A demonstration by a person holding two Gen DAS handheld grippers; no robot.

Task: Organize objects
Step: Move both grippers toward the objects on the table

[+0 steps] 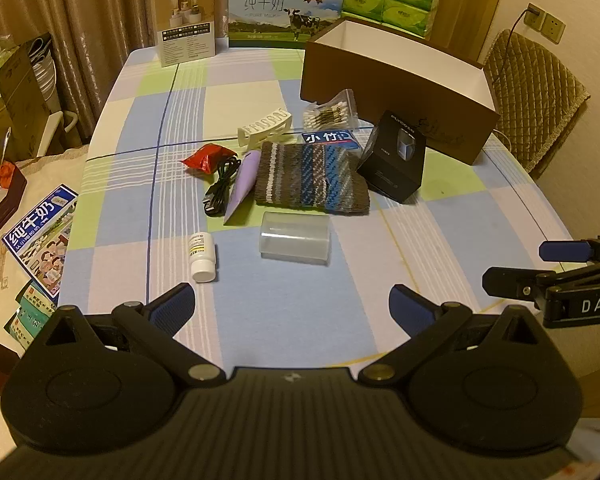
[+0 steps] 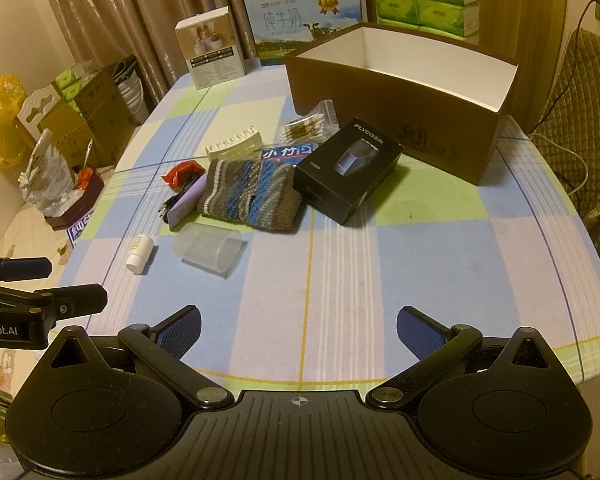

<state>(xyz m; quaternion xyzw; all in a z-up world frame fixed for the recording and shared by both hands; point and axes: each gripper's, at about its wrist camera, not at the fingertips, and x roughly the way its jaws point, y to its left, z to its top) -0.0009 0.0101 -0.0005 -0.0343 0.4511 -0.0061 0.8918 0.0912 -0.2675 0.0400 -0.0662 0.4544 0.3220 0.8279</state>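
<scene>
Between the fingers: bare checked tabletop [image 1: 440, 236]; both pairs spread wide, holding nothing.
Left gripper [image 1: 292, 304]: blue-padded fingers [image 1: 176, 304] low over the near edge of the tabletop.
Right gripper [image 2: 299, 326]: level with the left one, just to its right; each shows at the edge of the other's view.
Just ahead of the left fingers: white pill bottle [image 1: 202, 256] on its side; beside it, to the right, a clear plastic cup [image 1: 295, 239], also on its side.
Further out: striped knitted pouch [image 1: 312, 178], with a lilac tube [image 1: 242, 182], black cable [image 1: 220, 188] and red wrapper [image 1: 206, 158] to its left; black shaver box [image 1: 394, 156] to its right.
Beyond these: white clip [image 1: 264, 130], bag of cotton swabs [image 1: 332, 112], blue packet [image 1: 328, 139].
Farthest: open brown box [image 1: 384, 96], white inside, ahead of the right fingers.
</scene>
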